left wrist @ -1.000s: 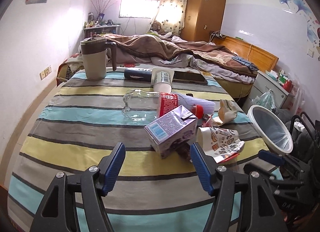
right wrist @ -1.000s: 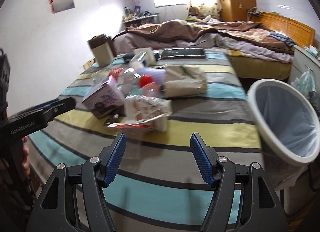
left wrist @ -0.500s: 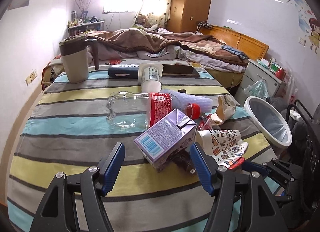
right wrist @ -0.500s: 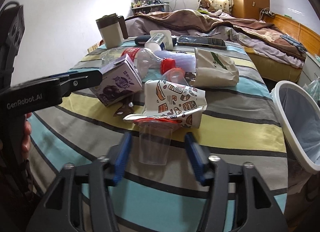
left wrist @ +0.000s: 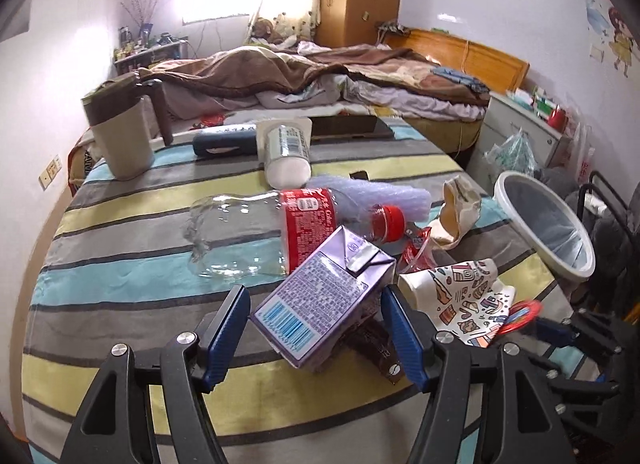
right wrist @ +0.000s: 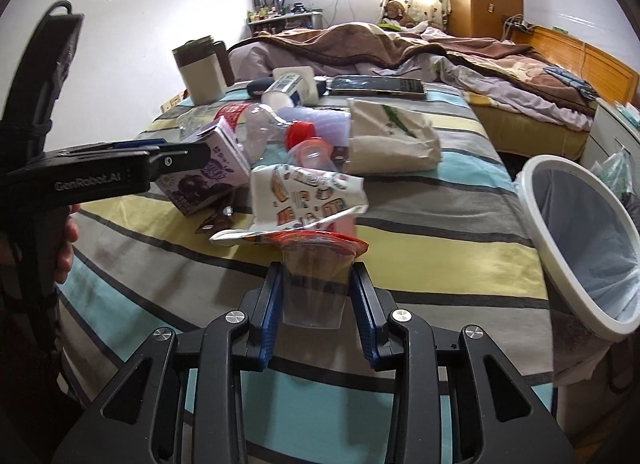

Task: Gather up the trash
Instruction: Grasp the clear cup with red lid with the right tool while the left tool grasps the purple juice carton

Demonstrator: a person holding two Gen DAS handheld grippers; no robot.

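A pile of trash lies on the striped table [left wrist: 132, 316]. My left gripper [left wrist: 316, 320] is open with its fingers either side of a purple milk carton [left wrist: 320, 304]. Behind it lies an empty clear cola bottle [left wrist: 272, 223] with a red cap. A patterned paper cup [left wrist: 460, 296] lies to the right, also in the right wrist view [right wrist: 308, 199]. My right gripper [right wrist: 316, 296] is shut on a clear plastic cup [right wrist: 314, 288] with a red rim. A white trash bin [right wrist: 580, 248] with a liner stands off the table's right edge.
A beige jug [left wrist: 120, 135], a white bottle [left wrist: 286, 151], a dark case [left wrist: 224, 141] and a tablet [left wrist: 348, 125] sit at the table's far side. A paper bag [right wrist: 388, 139] lies beside the pile. A bed [left wrist: 320, 75] lies beyond. The left gripper's body [right wrist: 100, 175] shows in the right view.
My left gripper moved forward until its fingers flank the purple carton. My right gripper advanced to the clear cup and closed on it.
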